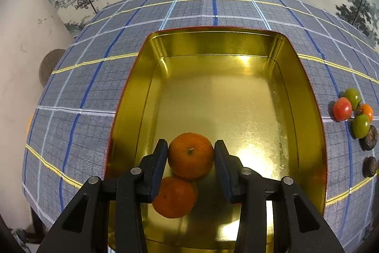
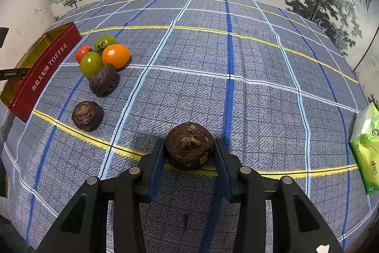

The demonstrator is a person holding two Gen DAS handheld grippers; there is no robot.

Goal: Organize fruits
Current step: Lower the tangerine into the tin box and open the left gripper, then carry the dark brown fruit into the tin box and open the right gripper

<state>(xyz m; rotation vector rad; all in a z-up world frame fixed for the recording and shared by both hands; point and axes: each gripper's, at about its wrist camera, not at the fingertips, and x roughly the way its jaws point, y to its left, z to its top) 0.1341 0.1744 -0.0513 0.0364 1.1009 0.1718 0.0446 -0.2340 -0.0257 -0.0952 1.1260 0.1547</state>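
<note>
hiding second tangerine (image 1: 174, 197) partly: left hand-held gripper (image 1: 191, 155), held tangerine (image 1: 191, 155).

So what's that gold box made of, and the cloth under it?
The box looks like thin metal, probably tinplate: its gold inside is glossy and mirrors the orange, and its outside is red lacquer with printed lettering. The cloth seems a woven, matte fabric, with a visible weave and plaid lines.
</note>
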